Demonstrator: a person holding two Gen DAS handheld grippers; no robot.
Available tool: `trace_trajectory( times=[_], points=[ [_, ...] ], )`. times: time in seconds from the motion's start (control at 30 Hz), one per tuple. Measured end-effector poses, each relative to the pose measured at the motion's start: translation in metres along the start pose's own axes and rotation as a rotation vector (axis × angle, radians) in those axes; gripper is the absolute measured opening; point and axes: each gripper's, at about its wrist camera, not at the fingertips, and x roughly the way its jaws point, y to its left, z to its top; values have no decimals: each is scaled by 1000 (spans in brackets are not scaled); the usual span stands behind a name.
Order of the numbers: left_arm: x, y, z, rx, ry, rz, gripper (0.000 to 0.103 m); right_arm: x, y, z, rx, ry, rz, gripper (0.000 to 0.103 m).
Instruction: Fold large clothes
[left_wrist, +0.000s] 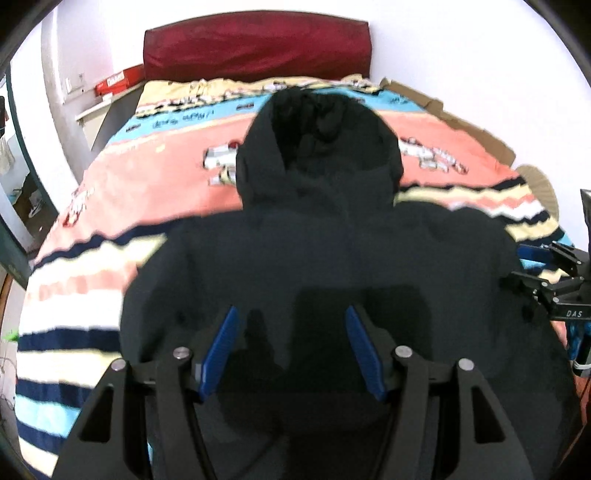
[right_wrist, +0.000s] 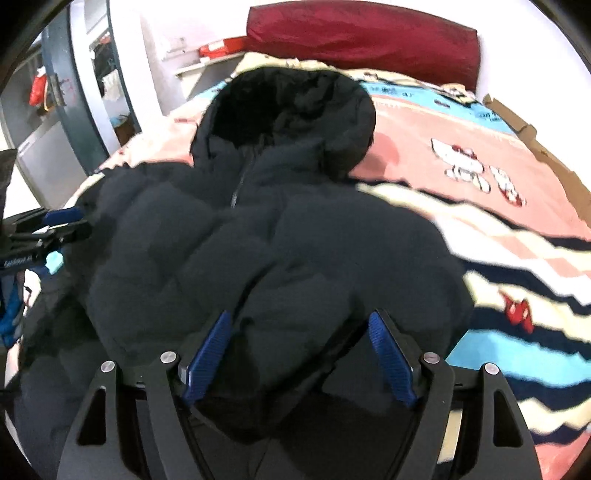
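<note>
Blue-padded fingers of the left gripper stand well apart over the lower body of a black hooded puffer jacket, with dark fabric showing between the jaws; whether the pads press on it cannot be told. Much the same holds for the right gripper — its jaws are spread wide, a puffy bulge of the jacket lies between and below them, and contact is unclear.

No container holds the jacket — it lies face up on a striped, cartoon-printed bedspread, zip closed, hood pointing toward a dark red headboard. Flattened cardboard lies along the far side of the bed against the wall. Red boxes sit on a ledge beside the headboard. Each gripper shows at the edge of the other's view, beside the jacket's flank.
</note>
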Motion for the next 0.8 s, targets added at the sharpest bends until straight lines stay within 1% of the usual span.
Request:
trace_trajectory(
  times=[0.07, 0.1, 0.17, 0.23, 0.27, 0.3, 0.37, 0.4, 0.5, 0.57, 0.67, 0.73, 0.8],
  points=[
    [3, 4, 23, 11, -14, 15, 59, -5, -8, 18, -5, -23, -2, 76],
    [7, 6, 36, 18, -20, 28, 59, -6, -14, 34, -5, -38, -6, 76],
    [19, 11, 63, 14, -18, 38, 59, -3, -24, 58, 0, -54, -15, 76],
    [33, 15, 86, 7, -10, 38, 59, 7, -35, 89, 7, -63, -21, 77],
    [45, 18, 101, 4, -3, 46, 59, 14, -43, 103, 11, -65, -28, 77],
    [52, 19, 110, 3, 1, 49, 59, 23, -53, 121, 18, -69, -35, 77],
    [74, 23, 132, -2, 12, 66, 59, 40, -70, 144, 28, -71, -39, 77],
    [85, 24, 141, -6, 14, 75, 59, 55, -79, 161, 35, -68, -45, 78],
    [121, 31, 169, -38, 22, 77, 59, 94, -101, 194, 64, -62, -52, 80],
    [148, 36, 184, -71, 20, 75, 59, 118, -111, 207, 92, -66, -62, 81],
    [177, 37, 196, -84, 15, 70, 59, 163, -120, 223, 135, -52, -68, 83],
    [196, 39, 201, -85, 13, 74, 59, 186, -123, 228, 150, -43, -95, 83],
    [215, 43, 205, -104, 11, 78, 59, 204, -127, 231, 168, -41, -101, 83]
  ],
)
